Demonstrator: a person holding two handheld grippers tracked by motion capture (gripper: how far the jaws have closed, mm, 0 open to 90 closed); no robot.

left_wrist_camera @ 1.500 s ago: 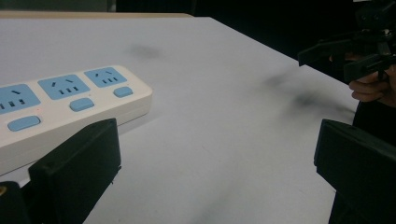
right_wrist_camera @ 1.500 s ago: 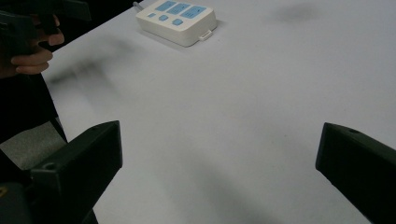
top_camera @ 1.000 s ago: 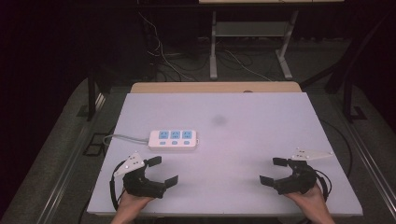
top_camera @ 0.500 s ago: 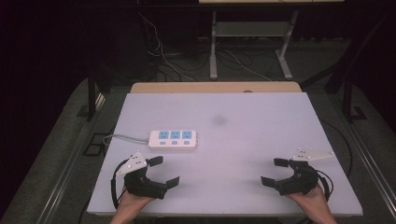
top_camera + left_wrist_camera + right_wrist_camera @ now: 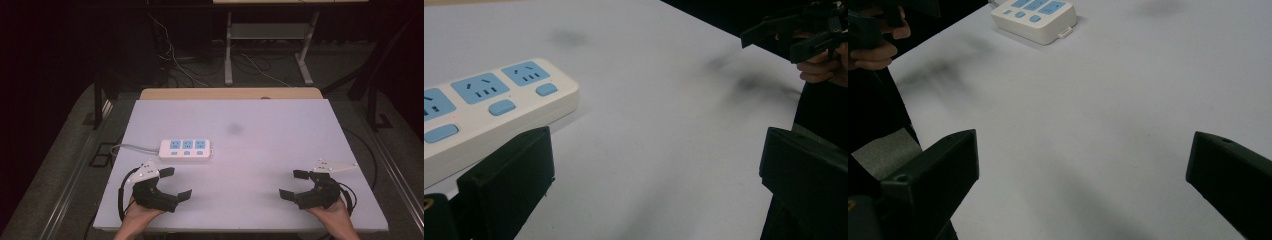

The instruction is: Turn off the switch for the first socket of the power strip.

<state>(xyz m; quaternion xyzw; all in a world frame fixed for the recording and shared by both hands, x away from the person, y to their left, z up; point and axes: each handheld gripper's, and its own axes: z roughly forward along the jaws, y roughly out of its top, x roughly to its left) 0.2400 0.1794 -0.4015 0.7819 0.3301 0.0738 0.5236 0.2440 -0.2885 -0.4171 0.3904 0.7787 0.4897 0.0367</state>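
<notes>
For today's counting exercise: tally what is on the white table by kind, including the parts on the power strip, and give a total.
Power strip: 1
Blue sockets on it: 3
Blue buttons on it: 3
Hand-held grippers, jaws open: 2, left gripper and right gripper
Total: 9

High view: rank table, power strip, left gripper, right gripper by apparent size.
1. table
2-3. left gripper and right gripper: look alike, no ranking
4. power strip: close to the grippers, slightly smaller
</notes>
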